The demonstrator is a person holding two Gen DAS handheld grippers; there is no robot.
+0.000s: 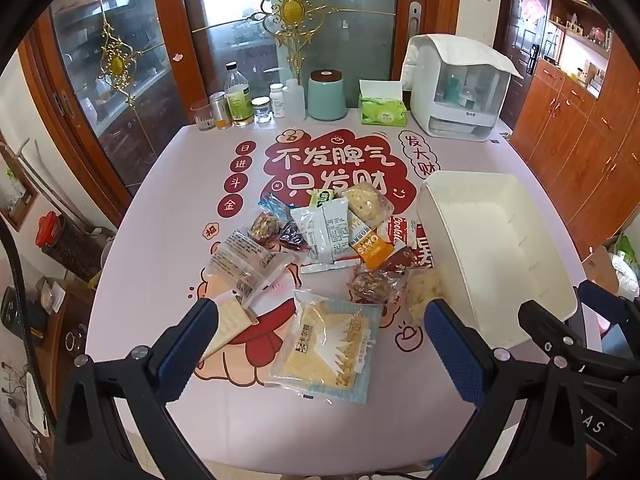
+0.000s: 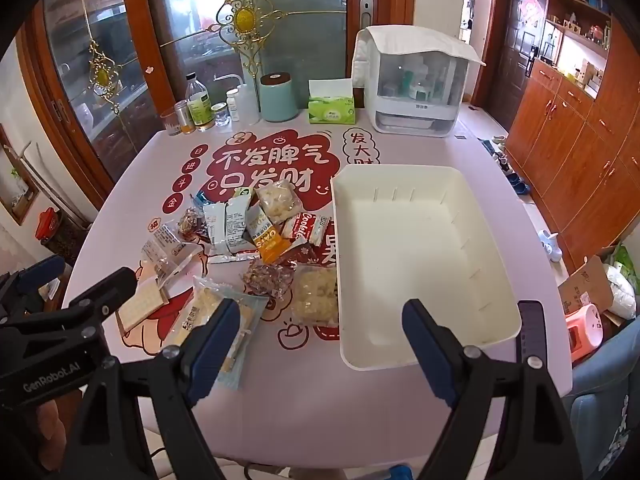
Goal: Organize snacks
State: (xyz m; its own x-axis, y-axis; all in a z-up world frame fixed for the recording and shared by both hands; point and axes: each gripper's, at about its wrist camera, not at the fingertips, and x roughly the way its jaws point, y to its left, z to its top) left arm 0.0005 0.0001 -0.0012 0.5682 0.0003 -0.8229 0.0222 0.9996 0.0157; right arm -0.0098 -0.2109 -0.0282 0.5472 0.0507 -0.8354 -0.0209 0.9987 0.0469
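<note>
A loose heap of packaged snacks (image 1: 320, 240) lies on the middle of the pink table with the red cartoon print (image 1: 168, 208), just left of an empty white rectangular plastic bin (image 2: 416, 256) that stands open side up. The bin sits beside the heap, probably so each packet needs only a short carry to the right.

The left gripper (image 1: 320, 340) hovers over the near edge with its blue-padded fingers (image 1: 188, 344) spread wide and nothing between them; a large flat pale-blue cracker packet (image 1: 324, 348) lies right in the gap, the nearest item and a likely first pick. The right gripper (image 2: 320, 344) is likewise parted and empty, poised over the bin's near left corner, its left finger above the same cracker packet (image 2: 224, 320).

A clear bag of pale puffed pieces (image 2: 314, 294) touches the bin's left wall, and an orange oat-bar wrapper (image 2: 268, 242) rests on top of the pile farther in. No snack is in the bin, so sorting looks unstarted.

Along the far edge a mint-green canister with a brown lid (image 1: 326, 94) and a green tissue box (image 1: 382, 108) stand well apart from the work.
</note>
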